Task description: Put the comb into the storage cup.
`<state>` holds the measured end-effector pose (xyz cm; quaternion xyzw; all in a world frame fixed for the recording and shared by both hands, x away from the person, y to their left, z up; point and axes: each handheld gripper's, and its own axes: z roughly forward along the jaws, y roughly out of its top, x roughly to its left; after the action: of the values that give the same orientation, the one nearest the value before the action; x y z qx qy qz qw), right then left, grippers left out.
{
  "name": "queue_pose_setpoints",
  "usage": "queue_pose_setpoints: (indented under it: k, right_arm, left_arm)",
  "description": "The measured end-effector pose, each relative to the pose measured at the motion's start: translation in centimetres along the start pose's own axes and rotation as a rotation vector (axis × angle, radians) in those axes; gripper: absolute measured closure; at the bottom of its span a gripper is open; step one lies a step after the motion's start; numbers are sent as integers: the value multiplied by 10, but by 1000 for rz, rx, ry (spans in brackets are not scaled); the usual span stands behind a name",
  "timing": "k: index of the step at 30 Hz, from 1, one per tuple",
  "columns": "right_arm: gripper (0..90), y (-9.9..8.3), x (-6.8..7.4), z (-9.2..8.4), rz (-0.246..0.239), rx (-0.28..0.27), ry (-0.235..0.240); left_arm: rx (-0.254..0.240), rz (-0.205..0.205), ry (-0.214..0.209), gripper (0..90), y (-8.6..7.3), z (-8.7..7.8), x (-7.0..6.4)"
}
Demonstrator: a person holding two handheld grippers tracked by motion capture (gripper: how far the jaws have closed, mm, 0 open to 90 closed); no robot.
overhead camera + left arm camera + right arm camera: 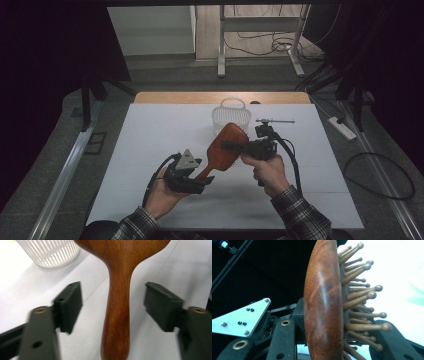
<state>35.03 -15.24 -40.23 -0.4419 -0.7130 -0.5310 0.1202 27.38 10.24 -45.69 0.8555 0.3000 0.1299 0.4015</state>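
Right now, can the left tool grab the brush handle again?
Probably yes. The wooden brush handle sits right between the left tool's open pads, which stand apart from it on both sides with nothing between. The right tool holds the brush head steady.

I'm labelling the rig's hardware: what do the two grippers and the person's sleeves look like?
Both the left gripper and the right gripper are black, each with two blocky jaws carrying brass-ringed holes. The left one bears a grey three-cornered plate studded with screws. A black cable trails from the right one. The sleeves are dark plaid.
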Motion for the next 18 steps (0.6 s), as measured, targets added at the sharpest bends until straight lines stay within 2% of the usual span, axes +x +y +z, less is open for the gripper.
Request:
queue_pose_setpoints:
  k: [1, 4, 5, 6, 7, 10, 13, 18]
  right_arm:
    - [560, 0, 0, -1, 0, 0, -3]
    - [560, 2, -1, -3, -27, -17, -16]
    - [560, 2, -1, -3, -34, -19, -17]
    - [560, 2, -1, -3, -34, -19, -17]
    - [559, 3, -1, -5, -40, -24, -18]
    - [559, 4, -1, -6, -52, -25, -21]
    - [558, 7, 2, -8, -90, -34, -42]
    - [557, 12, 4, -12, -118, -56, -53]
  left_arm:
    - [-3, -7, 0, 242, -1, -1, 1]
    - [0, -37, -23, 133, -2, -4, 6]
    - [-6, -48, -44, 109, -3, -5, 8]
    - [-6, -48, -44, 84, -3, -5, 8]
    - [-11, -54, -65, 69, -3, -7, 10]
    - [-22, -76, -87, 50, -4, -11, 13]
    - [-13, -96, -86, 25, -7, -15, 18]
    - [-7, -121, -56, 12, -12, -24, 25]
